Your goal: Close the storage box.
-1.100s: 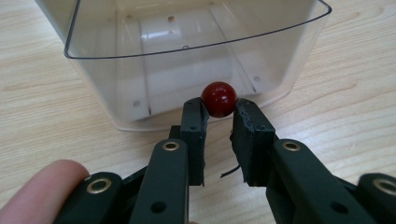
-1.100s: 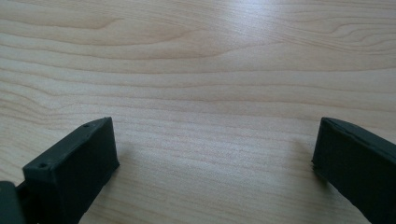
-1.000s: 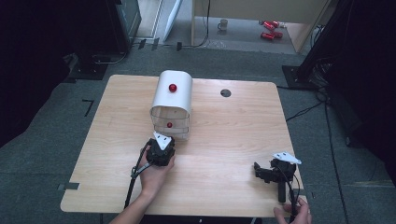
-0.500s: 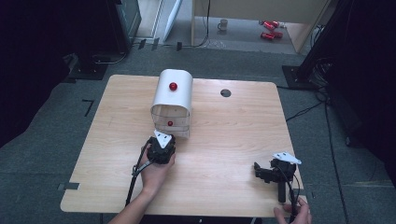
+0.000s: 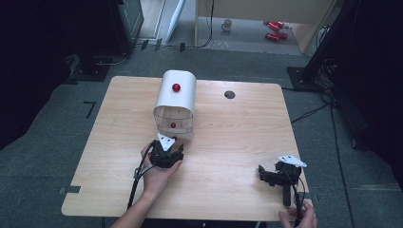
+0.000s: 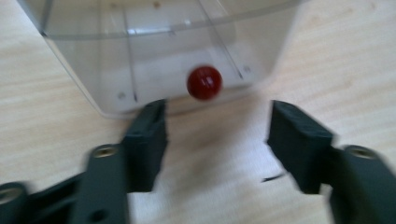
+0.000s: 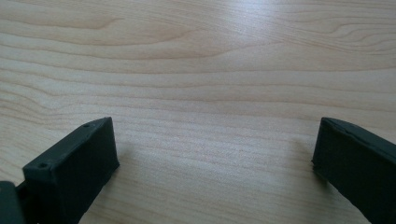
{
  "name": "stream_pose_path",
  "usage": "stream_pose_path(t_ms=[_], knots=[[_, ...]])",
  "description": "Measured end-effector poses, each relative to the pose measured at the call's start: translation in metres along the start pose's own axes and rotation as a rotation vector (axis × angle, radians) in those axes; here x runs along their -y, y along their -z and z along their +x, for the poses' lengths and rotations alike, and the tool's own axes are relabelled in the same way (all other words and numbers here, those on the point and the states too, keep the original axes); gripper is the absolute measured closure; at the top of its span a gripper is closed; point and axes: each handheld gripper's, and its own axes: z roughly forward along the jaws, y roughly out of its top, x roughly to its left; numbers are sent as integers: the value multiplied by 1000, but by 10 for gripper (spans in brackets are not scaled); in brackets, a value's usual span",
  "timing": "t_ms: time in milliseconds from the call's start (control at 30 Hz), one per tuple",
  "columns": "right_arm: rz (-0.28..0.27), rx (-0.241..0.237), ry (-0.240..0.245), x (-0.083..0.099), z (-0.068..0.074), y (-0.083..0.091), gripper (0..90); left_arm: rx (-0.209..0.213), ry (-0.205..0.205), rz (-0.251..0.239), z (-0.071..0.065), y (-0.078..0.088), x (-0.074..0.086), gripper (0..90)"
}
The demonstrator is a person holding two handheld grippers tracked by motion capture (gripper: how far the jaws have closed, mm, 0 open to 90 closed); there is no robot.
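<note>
Two hand-held tools rest on a wooden table (image 5: 228,142), the left one facing a white box with a red knob.

The table carries a white, round-topped box (image 5: 177,102) near its middle, with a clear drawer front (image 6: 159,51) at the low end nearest the person. A small red knob (image 6: 204,82) sits on that drawer front, and a second red knob (image 5: 176,87) sits on the box's top. The left tool (image 6: 215,135) lies just in front of the drawer; its jaws have just been opening and now stand spread, with the knob just ahead of the gap and nothing pinched between them. The right tool (image 7: 212,158) rests well apart near the table's right front corner, jaws spread wide over bare wood.
</note>
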Motion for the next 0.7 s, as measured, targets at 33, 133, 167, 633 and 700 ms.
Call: stream_pose_path(t_ms=[33,133,167,633,700], knots=[[0,0,0,0,0,0,0,6,-8,7,0,1,2,301],[0,0,0,0,0,0,0,30,-21,4,3,8,8,223],[0,0,0,0,0,0,0,31,-25,1,4,12,10,202],[0,0,0,0,0,0,0,33,-86,-24,40,60,38,30],[0,0,0,0,0,0,0,33,-100,-28,47,65,44,0]])
